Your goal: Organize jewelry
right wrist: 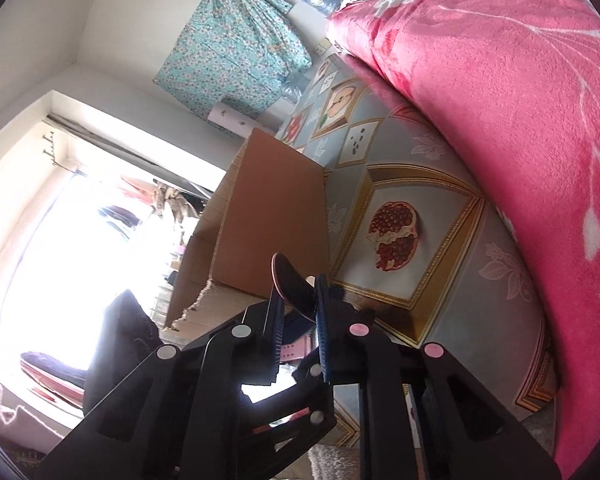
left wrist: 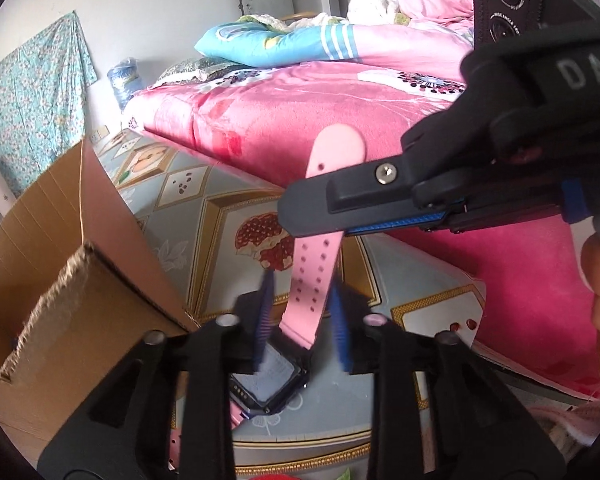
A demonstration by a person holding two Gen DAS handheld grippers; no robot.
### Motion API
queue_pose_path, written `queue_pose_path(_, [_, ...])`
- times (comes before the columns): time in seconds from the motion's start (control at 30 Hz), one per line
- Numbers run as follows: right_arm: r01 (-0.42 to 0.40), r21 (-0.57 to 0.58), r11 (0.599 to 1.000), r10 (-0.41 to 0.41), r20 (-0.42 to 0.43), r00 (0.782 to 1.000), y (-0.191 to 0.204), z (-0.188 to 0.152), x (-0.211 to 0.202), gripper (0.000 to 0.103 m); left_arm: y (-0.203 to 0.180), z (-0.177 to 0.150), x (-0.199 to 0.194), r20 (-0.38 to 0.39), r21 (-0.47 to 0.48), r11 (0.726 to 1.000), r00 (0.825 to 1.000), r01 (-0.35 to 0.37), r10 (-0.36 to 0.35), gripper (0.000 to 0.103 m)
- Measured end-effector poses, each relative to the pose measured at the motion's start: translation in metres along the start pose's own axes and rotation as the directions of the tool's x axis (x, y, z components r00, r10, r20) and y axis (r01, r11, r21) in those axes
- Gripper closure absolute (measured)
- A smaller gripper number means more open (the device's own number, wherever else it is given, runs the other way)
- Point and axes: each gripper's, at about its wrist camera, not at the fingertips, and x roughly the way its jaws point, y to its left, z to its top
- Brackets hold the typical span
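A smartwatch with a black square face (left wrist: pixel 270 380) and a pink perforated strap (left wrist: pixel 314 264) hangs between both grippers. My left gripper (left wrist: pixel 302 320) has its blue-padded fingers on either side of the strap's lower end just above the watch face; they look closed on it, with motion blur. My right gripper (left wrist: pixel 320 210) comes in from the right and is shut on the strap higher up. In the right wrist view the strap tip (right wrist: pixel 294 284) sticks out dark between the right gripper's pads (right wrist: pixel 298 320).
An open cardboard box (left wrist: pixel 72 264) stands at the left, also showing in the right wrist view (right wrist: pixel 268 216). A fruit-patterned tablecloth (left wrist: pixel 236 208) covers the table. A bed with a pink blanket (left wrist: pixel 300 108) lies behind. A bright window (right wrist: pixel 80 260) is at the left.
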Motion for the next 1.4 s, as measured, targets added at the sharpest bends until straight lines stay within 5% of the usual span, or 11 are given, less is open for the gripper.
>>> queue_pose_path(0.27, [-0.091,0.001,0.996,0.091,0.034,0.995,0.002,-0.001,-0.014,0.085,0.009,0.006,-0.021,0.023,-0.014,1.0,0.999,-0.025,0.025,0.099])
queue_pose_path(0.4, [-0.068,-0.023,0.997,0.069,0.075,0.995,0.001,-0.01,-0.024,0.06,0.025,0.016,-0.041,0.038,-0.043,0.999,0.999,-0.033,0.035,0.101])
queue_pose_path(0.47, [-0.039,-0.041,0.998,0.042,0.08,0.996,0.0,-0.018,-0.023,0.055,0.034,0.019,-0.051,0.035,-0.058,0.998,0.999,-0.034,0.036,0.101])
queue_pose_path(0.8, [-0.009,-0.058,0.998,0.006,-0.041,0.999,0.0,-0.064,0.013,0.054,0.059,0.042,-0.114,0.128,-0.136,0.991,0.991,-0.008,0.025,0.101])
queue_pose_path(1.17, [-0.042,-0.093,0.995,0.038,-0.036,0.999,0.013,-0.069,0.021,0.052,0.074,0.066,-0.15,0.199,-0.224,0.969,0.978,0.108,-0.063,0.101])
queue_pose_path(1.27, [-0.152,-0.052,0.987,0.15,-0.036,0.988,0.013,-0.067,0.018,0.047,0.073,0.075,-0.164,0.228,-0.216,0.97,0.972,0.115,-0.065,0.101])
queue_pose_path(1.4, [-0.332,0.044,0.942,0.333,-0.036,0.942,0.011,-0.056,0.024,0.043,0.077,0.087,-0.188,0.283,-0.207,0.97,0.957,0.13,-0.068,0.101])
